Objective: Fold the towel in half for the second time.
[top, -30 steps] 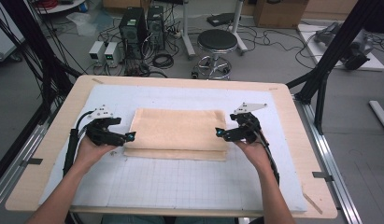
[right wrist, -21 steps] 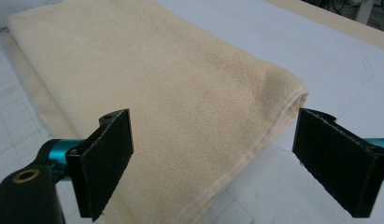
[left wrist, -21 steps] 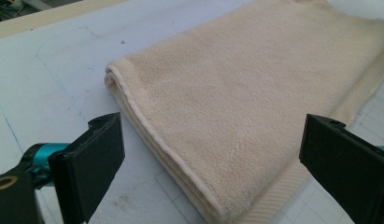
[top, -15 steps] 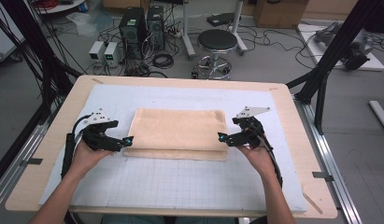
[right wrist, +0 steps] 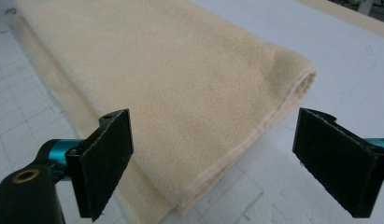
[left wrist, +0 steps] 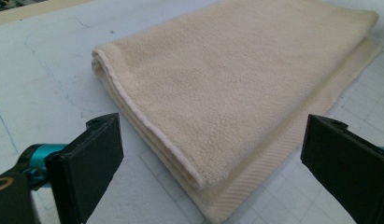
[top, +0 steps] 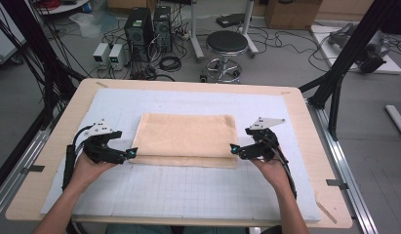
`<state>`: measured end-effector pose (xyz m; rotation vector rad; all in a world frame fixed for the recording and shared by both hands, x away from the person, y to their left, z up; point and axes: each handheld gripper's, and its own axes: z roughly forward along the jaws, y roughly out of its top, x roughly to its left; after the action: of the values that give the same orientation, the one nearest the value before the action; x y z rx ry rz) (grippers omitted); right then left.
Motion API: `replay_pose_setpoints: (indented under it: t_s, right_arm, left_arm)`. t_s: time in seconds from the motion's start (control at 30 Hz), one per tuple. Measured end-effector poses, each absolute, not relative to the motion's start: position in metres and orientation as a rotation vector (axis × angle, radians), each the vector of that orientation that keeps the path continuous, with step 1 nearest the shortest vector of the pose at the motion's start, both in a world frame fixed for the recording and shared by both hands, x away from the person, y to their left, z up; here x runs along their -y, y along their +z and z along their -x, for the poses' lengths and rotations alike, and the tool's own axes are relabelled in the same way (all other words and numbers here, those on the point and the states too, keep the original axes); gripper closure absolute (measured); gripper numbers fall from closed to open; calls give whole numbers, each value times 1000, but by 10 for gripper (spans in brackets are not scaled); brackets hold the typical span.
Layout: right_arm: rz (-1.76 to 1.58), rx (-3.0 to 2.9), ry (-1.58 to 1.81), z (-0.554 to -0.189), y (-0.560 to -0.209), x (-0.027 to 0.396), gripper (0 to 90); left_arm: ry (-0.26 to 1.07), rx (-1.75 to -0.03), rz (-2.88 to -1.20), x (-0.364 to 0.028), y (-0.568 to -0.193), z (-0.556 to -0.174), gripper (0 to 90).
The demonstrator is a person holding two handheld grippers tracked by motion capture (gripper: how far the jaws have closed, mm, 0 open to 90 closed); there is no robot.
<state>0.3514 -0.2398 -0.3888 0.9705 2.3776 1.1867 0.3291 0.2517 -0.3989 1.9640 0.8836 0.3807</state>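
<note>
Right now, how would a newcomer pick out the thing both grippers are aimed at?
On the wooden table lies a pale blue gridded mat. At its middle lies a folded beige towel, the sole cloth item, between the open left gripper and right gripper.

Soft, nubbly terry-cloth towel (top: 188, 137) — matt white gridded mat (top: 188, 190) — pale wood table (top: 37, 190)

Even, bright room light, no glare

Soft faint shadows under the towel (top: 188, 139); high view slightly grainy, close jaws blurred at the lower frame edges.
</note>
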Motion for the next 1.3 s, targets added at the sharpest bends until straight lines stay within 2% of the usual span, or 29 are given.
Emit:
replay_pose_setpoints:
  t_s: [0.4,1.3]
  right_arm:
    - [-968,-2372,1178,-335,-394,246,113]
    - [-990,-2329,1204,-292,-409,268,113]
  left_arm:
    - [357,-890,-1970,-256,-405,-317,62]
    - [412,-882,-1980,-263,-408,-284,63]
